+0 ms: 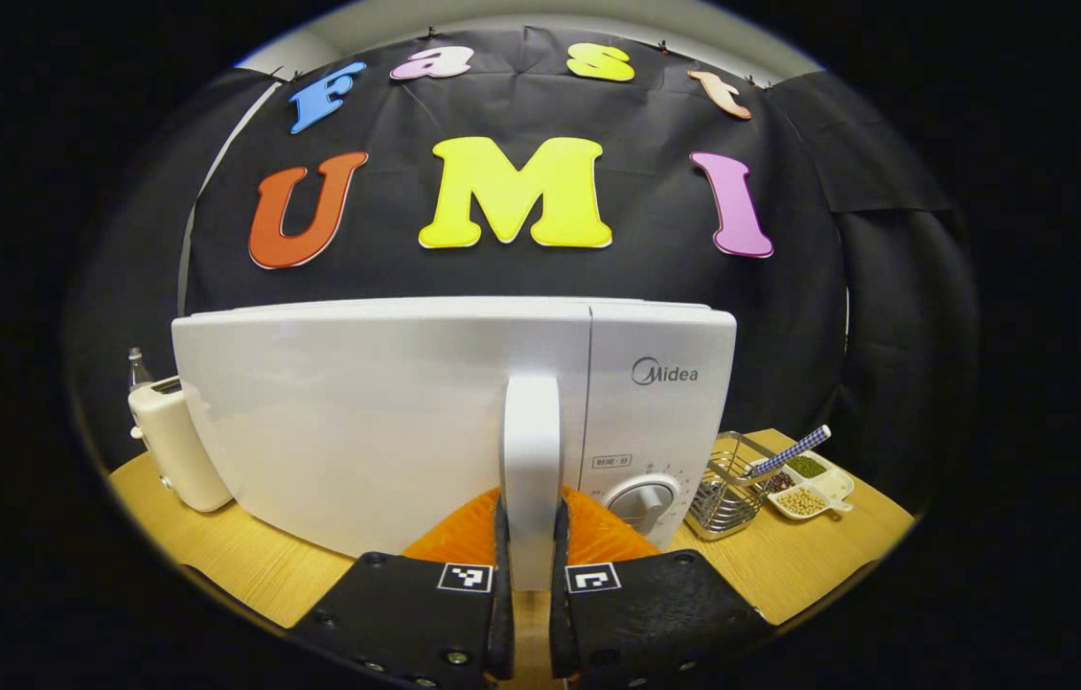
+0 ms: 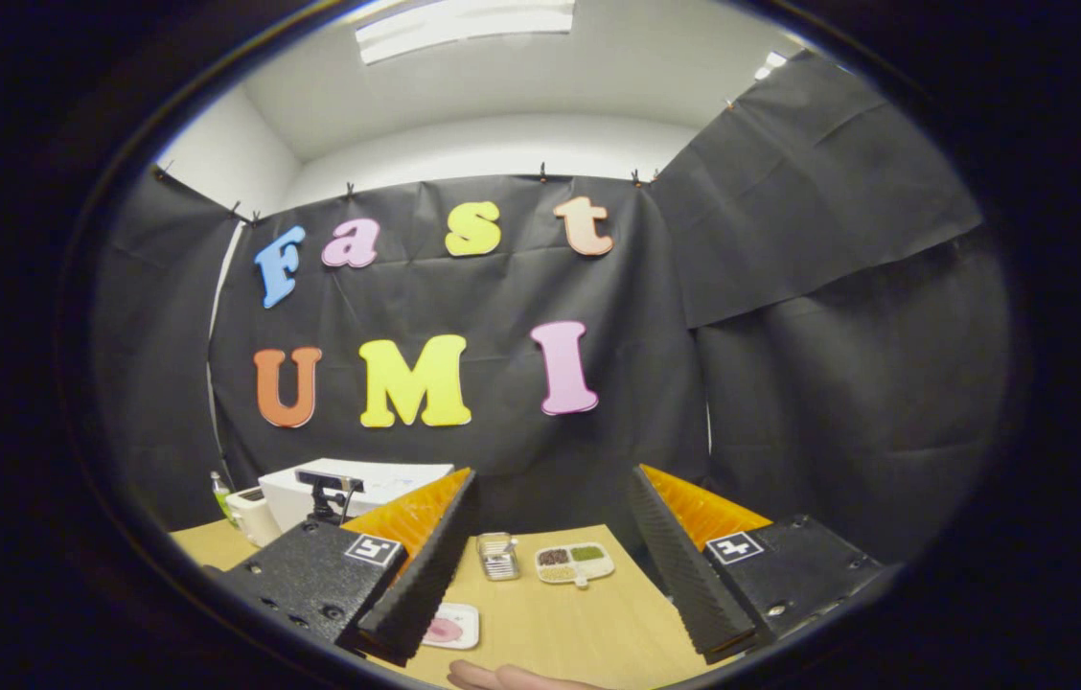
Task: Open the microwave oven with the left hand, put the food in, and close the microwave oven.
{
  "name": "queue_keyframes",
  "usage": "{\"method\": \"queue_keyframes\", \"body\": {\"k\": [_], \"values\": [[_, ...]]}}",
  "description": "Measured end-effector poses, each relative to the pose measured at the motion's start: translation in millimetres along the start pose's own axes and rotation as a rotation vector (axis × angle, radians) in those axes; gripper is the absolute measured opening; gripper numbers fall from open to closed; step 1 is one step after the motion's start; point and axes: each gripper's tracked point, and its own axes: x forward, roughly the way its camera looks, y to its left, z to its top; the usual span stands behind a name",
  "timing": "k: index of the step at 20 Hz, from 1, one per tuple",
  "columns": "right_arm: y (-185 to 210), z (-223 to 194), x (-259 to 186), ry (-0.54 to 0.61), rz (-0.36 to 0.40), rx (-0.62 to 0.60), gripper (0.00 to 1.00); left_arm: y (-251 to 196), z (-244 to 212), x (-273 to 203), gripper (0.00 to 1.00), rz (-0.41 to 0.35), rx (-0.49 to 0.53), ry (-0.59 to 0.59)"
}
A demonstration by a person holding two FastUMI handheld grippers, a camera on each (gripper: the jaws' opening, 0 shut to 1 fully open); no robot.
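- White rigid microwave door handle [image 1: 531, 460]: left hand-held gripper [image 1: 531, 565] clamps it; the stiff bar should pull without slipping.
- Right hand-held gripper [image 2: 550, 565] gapes, holding nothing, above the desk [image 2: 579, 613].

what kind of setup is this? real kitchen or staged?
Looks staged: a recording booth dressed as a kitchen corner. Black cloth wall hangs on clips behind a wooden table, with a white microwave, a toaster and a divided dish of beans set out. The left gripper clamps the microwave's handle.
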Motion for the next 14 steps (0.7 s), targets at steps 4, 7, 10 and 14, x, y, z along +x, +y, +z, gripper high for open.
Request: {"method": "queue_keyframes", "body": {"k": [4,7,10,14], "values": [[4,-1,-3,0.001,0.002,-0.003,1.00,1,-6,0,0.03,-0.011,-0.007,0.025],[8,-3,-4,0.005,0.003,-0.003,1.00,4,3,-15,0.04,0.005,0.010,-0.006],[16,-7,-13,0.024,0.015,0.011,1.00,8,-6,-39,0.02,-0.017,-0.008,0.007],[25,-8,-22,0.021,0.016,-0.007,1.00,16,-13,-72,0.02,-0.078,-0.029,0.036]]}}
